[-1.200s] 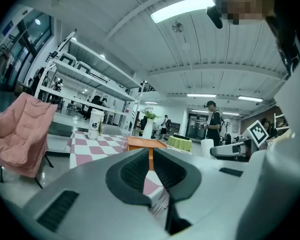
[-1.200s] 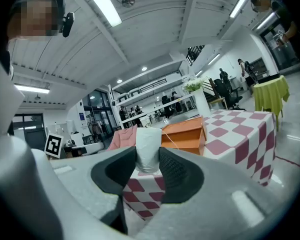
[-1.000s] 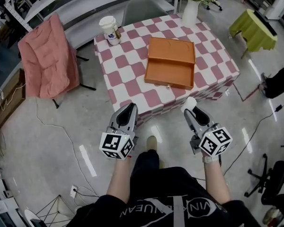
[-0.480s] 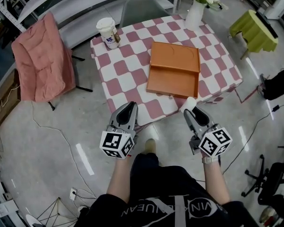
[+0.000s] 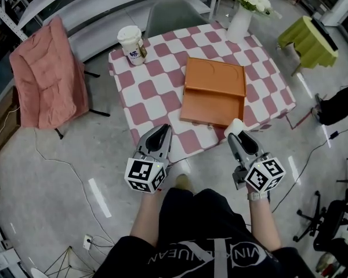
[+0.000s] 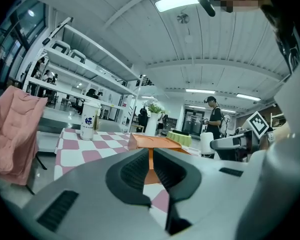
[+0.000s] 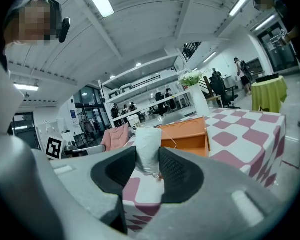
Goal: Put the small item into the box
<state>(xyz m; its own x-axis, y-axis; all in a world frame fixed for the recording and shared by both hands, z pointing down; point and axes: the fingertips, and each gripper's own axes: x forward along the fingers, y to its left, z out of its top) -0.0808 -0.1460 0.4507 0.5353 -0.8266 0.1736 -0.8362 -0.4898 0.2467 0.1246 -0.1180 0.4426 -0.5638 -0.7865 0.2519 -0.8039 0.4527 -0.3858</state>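
My right tool (image 5: 241, 139) clamped on small item (image 5: 235, 125) — counter (image 5: 156, 91), box (image 5: 213, 91) now nearer, almost within reach; left tool (image 5: 160, 133) together, empty.

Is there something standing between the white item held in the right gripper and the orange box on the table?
Nothing visible does. The right gripper holds the white item at the table's near edge, and the open orange box lies just beyond it, with only checkered cloth between. The paper cup and vase stand farther back.
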